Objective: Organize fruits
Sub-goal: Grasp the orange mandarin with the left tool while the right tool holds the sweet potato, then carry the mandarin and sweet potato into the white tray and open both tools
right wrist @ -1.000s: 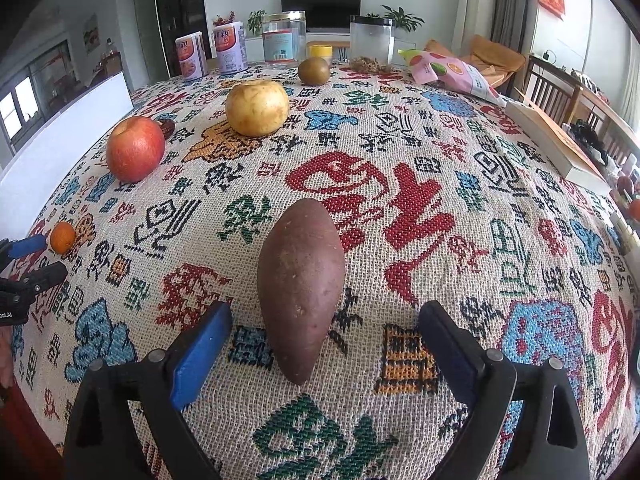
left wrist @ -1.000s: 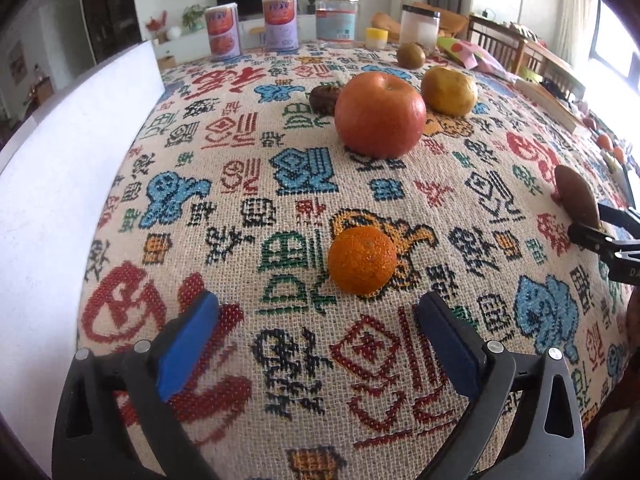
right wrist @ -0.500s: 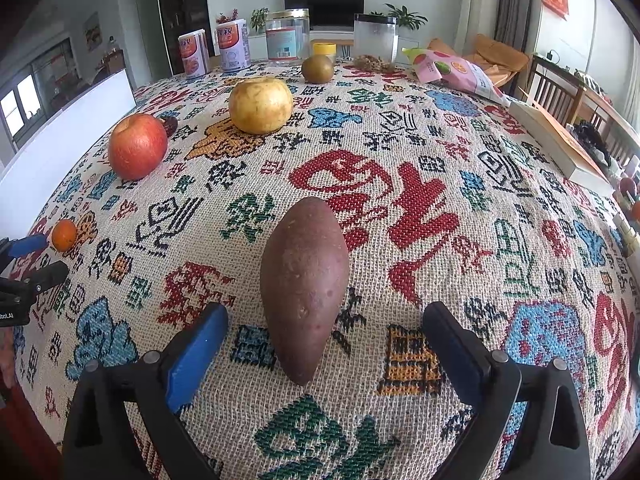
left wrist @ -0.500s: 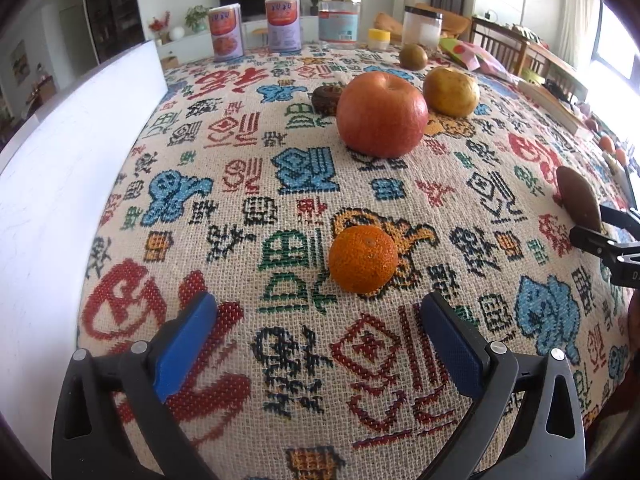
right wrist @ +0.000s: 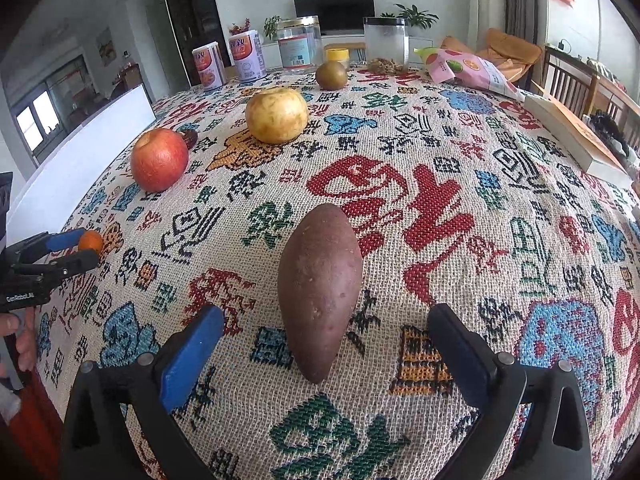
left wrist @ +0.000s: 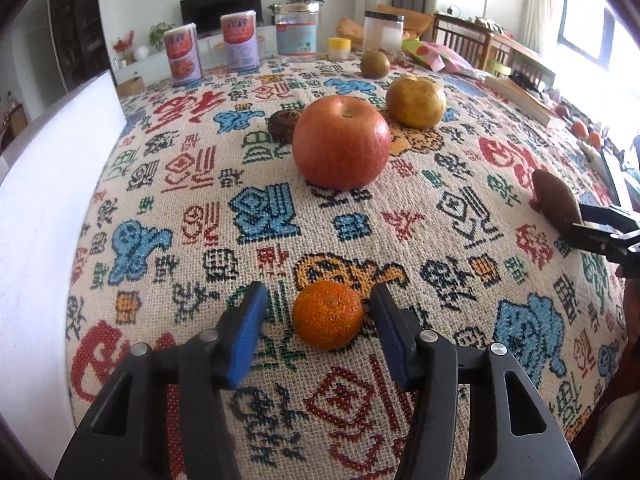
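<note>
Between left gripper (left wrist: pixel 318 310) fingers, spread: mandarin (left wrist: pixel 328 315); right gripper (right wrist: pixel 325 334) spread around sweet potato (right wrist: pixel 320 284).

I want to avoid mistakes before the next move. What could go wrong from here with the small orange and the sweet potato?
1. The left tool brackets the tangerine with small gaps; closing off-centre may push this round fruit away.
2. It may then roll toward the red apple.
3. The right tool is open around only the narrow end of the sweet potato; gripped there, it may tilt or slip.
</note>
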`<action>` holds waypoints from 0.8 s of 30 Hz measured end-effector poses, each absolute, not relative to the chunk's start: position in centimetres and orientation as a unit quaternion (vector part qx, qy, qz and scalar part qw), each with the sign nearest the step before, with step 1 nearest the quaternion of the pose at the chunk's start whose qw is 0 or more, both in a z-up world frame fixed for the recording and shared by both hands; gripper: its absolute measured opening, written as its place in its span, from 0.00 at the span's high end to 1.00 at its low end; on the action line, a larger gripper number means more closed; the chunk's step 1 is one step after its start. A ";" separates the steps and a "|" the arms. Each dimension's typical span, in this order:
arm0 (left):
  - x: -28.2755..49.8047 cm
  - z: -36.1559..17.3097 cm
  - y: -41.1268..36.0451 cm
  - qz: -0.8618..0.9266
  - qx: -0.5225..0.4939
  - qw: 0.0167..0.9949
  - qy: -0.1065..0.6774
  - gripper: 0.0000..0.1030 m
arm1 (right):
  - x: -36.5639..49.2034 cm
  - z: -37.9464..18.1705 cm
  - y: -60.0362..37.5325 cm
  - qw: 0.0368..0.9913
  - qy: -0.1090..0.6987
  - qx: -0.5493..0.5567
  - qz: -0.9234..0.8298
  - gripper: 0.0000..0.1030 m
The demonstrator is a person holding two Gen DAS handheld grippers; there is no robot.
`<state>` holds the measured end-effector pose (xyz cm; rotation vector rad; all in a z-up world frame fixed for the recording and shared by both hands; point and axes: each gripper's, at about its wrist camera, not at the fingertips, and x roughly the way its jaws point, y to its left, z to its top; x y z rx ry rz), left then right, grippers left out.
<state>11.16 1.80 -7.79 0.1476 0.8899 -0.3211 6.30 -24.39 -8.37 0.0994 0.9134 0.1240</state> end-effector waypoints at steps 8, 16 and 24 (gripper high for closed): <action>10.2 -7.0 3.6 -0.145 0.020 0.891 0.431 0.73 | 11.5 -7.2 -25.5 0.825 0.554 0.109 0.035 0.28; 5.9 2.8 11.0 -0.136 -0.119 0.906 0.383 0.73 | 11.9 -3.7 -20.2 0.825 0.556 0.060 0.083 0.61; 6.4 7.2 24.5 0.029 -0.129 0.924 0.358 0.73 | 13.7 7.0 0.1 0.835 0.444 0.071 0.319 0.61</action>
